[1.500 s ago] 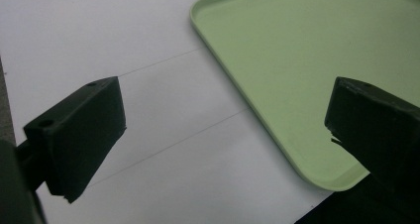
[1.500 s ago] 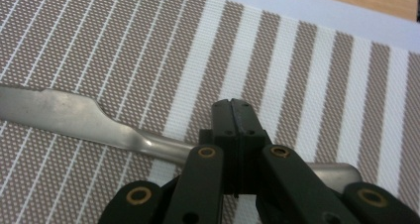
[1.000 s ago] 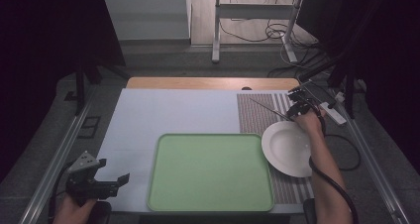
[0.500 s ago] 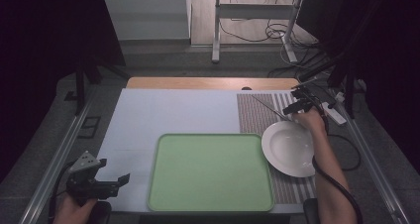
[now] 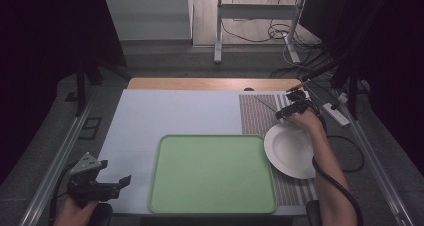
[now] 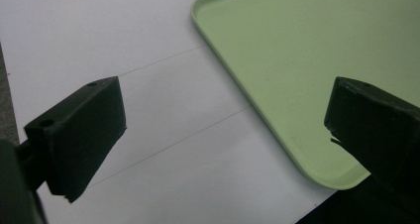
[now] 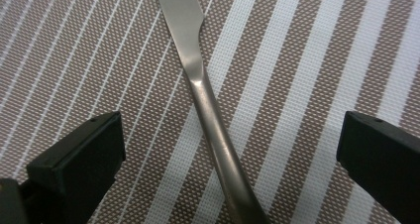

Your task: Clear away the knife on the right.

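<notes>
Steel knife (image 7: pixel 205 97) flat on striped brown mat (image 7: pixel 307 70), handle toward camera. White plate (image 5: pixel 291 150) empty, on mat, just right of green tray (image 5: pixel 212 173).

High view overlooks the table (image 5: pixel 175 111); both gripper views look down close, left sharing the tray (image 6: pixel 297 60).

**Beyond the surface: floor, cables, frame**

A grey floor (image 5: pixel 165 61) lies past the far edge, with a white metal stand (image 5: pixel 218 31) upright on it. Black cables (image 5: pixel 280 33) coil loosely beside the stand's foot. A white power strip (image 5: pixel 336 113) lies on the floor to the right. A metal rail (image 5: pixel 60 153) runs along the left side.
</notes>
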